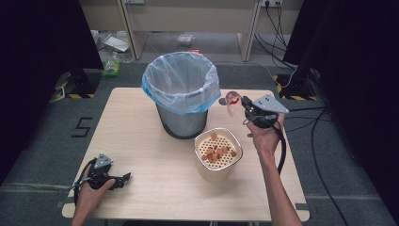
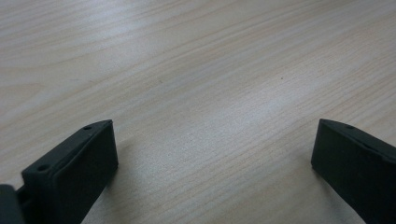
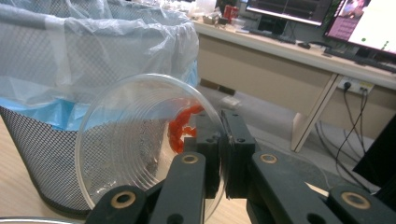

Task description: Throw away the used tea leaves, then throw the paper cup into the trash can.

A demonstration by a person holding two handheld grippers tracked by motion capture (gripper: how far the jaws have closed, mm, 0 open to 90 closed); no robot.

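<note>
A: What's the setting?

B: A pale wooden table (image 1: 155, 188) on grey carpet, with desks and cables behind it.

A: Start at the left.

B: The left gripper (image 1: 123, 179) lies low on the tabletop near the person's edge, its jaws standing wide apart with only bare wood between them.

A: And the middle?

B: A mesh waste bin (image 1: 182, 123) lined with a translucent plastic bag (image 1: 180, 80) stands toward the far side. Just in front of it, to the right, sits a cream container (image 1: 215, 172) with a perforated insert holding brownish food scraps (image 1: 217, 151).

A: The right side?

B: The right gripper (image 1: 243, 104) is raised beside the bin's rim, its jaws clamped on the rim of a clear plastic cup (image 3: 140, 140). The cup is tipped on its side, with a red scrap (image 3: 183, 128) inside it.
</note>
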